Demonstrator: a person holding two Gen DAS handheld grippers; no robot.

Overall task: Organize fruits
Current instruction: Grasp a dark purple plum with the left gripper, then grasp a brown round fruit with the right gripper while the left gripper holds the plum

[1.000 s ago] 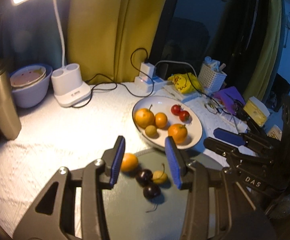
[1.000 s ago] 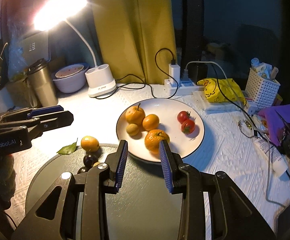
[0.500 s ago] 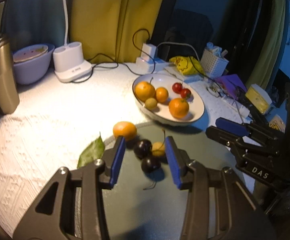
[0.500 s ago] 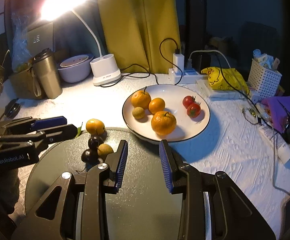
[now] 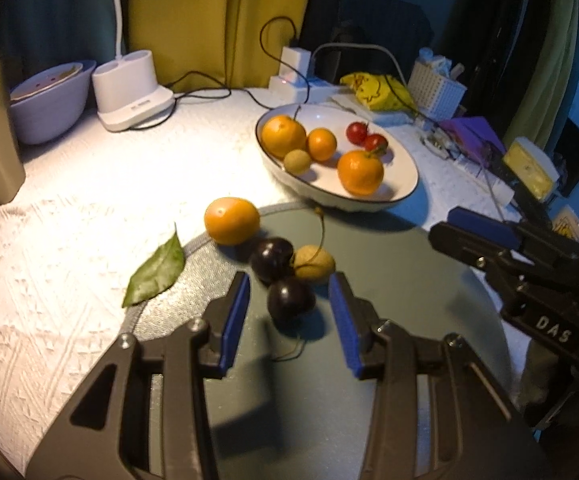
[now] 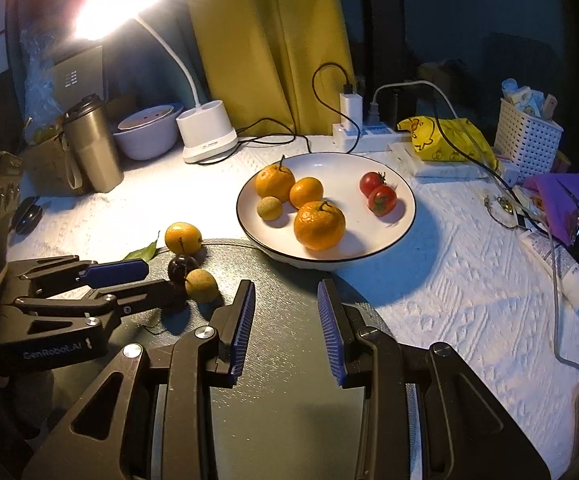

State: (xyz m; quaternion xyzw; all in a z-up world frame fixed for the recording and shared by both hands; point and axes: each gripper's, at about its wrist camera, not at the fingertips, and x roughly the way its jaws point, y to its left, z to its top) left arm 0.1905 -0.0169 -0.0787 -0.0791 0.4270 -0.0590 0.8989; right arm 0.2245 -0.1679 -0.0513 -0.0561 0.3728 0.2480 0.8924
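The left gripper (image 5: 289, 312) stood wide open around the near cherry (image 5: 290, 300) on the dark mat (image 5: 389, 280), touching nothing; the right gripper (image 6: 285, 320) hung open and empty over bare mat, near the plate (image 6: 369, 254) rim.

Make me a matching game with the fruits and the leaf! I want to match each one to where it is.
Things:
1. tomatoes
2. leaf
3. dark cherry
4. lamp

Places:
a. between the left gripper's fingers
b. on the white plate
c. beside the purple bowl
d. on the white cloth, at the grey mat's edge

Pairs: 1-b, 2-d, 3-a, 4-c
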